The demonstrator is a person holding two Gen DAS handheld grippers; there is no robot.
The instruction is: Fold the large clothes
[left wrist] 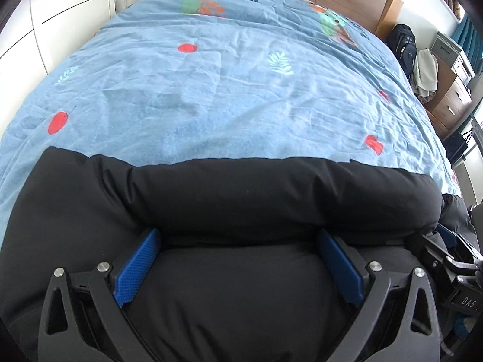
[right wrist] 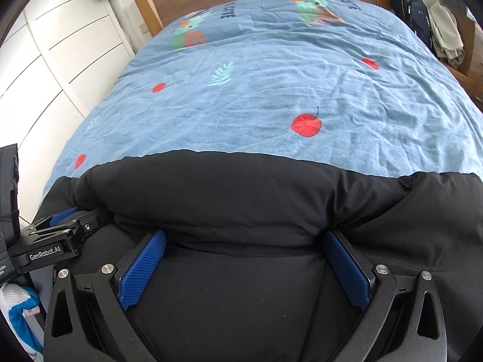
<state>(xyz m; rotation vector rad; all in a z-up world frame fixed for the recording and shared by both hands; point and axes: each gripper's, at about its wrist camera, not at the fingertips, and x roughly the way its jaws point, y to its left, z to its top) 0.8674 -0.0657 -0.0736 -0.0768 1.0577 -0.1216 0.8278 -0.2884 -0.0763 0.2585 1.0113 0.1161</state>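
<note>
From the left wrist, the left tongs stood spread wide around a puffy fold of the black padded jacket on the bed, gripping nothing; closing on it seemed next. From the right wrist, the right tongs were likewise spread over the thick, matte jacket.

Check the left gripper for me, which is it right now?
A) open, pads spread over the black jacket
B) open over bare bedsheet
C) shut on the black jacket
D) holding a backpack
A: the left gripper has its blue pads spread wide apart, with the puffy black jacket bulging between them, unpinched.
</note>
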